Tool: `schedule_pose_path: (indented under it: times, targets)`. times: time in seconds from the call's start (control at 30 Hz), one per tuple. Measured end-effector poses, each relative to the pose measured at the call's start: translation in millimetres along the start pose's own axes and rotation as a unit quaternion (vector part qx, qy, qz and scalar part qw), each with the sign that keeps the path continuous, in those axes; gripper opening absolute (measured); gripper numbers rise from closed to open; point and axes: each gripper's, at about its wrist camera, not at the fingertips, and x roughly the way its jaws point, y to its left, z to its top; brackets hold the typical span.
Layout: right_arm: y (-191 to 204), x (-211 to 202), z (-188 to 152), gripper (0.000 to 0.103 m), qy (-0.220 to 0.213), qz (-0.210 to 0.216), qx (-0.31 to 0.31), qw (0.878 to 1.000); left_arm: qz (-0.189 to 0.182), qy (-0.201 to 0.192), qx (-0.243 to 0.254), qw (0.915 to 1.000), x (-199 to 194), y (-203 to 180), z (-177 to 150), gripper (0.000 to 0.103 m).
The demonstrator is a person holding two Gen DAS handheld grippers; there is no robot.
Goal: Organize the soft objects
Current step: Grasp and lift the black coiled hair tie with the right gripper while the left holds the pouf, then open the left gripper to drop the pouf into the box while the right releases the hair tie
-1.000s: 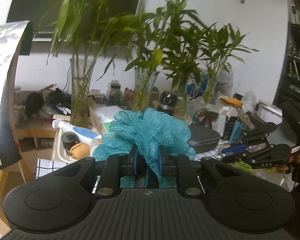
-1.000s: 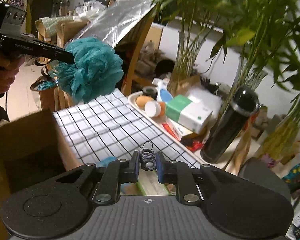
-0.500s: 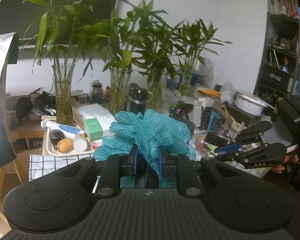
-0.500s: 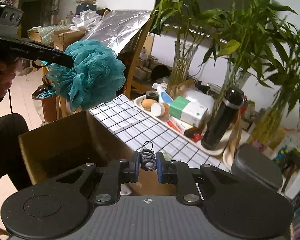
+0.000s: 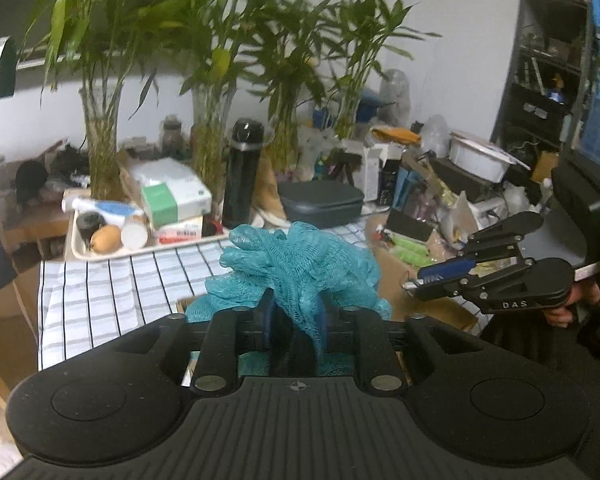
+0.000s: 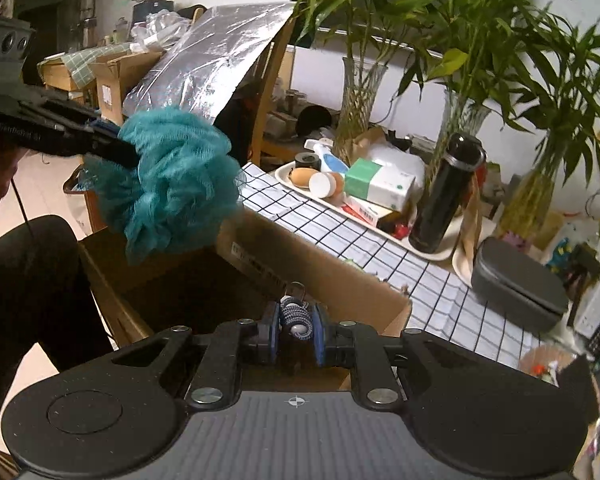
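While both items are held in the air, neither can be counted as put away. Item one: a teal mesh bath pouf, carried by the left claw above the open cardboard box; the jaws have just been opening, a fold of mesh lies between them against the right-hand pad, and a gap is seen at the left-hand pad, so the grip is judged to be loosened and the release begun. Item two: a small coiled hair tie, pinched firmly between the pads of the right claw, which is held over the near edge of the same box. What already lies inside the box cannot be told, as its interior is dark. Surroundings noted: a bench covered in a checked cloth, a tray of toiletries, a black flask, vases of bamboo and a grey case. Remaining, by judgement: the pouf to be dropped in, then the hair tie, then any further soft things on the bench.
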Motion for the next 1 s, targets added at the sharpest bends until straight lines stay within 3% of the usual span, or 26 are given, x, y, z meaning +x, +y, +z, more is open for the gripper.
schedule_pose_path:
  times: [0.03, 0.07, 0.1, 0.13, 0.2, 0.27, 0.43, 1.0]
  targets:
    - [0, 1, -1, 0.022, 0.004, 0.001, 0.005, 1.0, 0.001, 0.007, -0.005, 1.0, 3, 0, -1, 0.033]
    - [1, 2, -1, 0.032, 0.006, -0.002, 0.008, 1.0, 0.001, 0.016, -0.01, 0.9998, 5, 0, -1, 0.044]
    - [3, 2, -1, 0.047, 0.004, -0.008, 0.009, 1.0, 0.005, 0.019, -0.016, 0.9997, 6, 0, -1, 0.05]
    - [3, 1, -2, 0.056, 0.004, -0.008, 0.011, 1.0, 0.006, 0.013, -0.02, 0.9997, 2, -1, -1, 0.052]
    - [3, -2, -3, 0.087, 0.002, -0.006, 0.02, 1.0, 0.0, -0.001, -0.026, 0.9997, -6, -2, 0, 0.07]
    - [2, -4, -5, 0.095, 0.002, -0.009, 0.029, 1.0, 0.001, -0.015, -0.026, 0.9995, -16, -3, 0, 0.074]
    - [-7, -9, -10, 0.103, 0.0, -0.012, 0.068, 0.998, 0.028, -0.017, -0.035, 0.9988, -28, -1, -6, 0.074]
    - [-25, -17, -27, 0.103, -0.011, -0.026, 0.121, 0.992, 0.068, 0.018, -0.049, 0.9963, -16, -2, -20, 0.074]
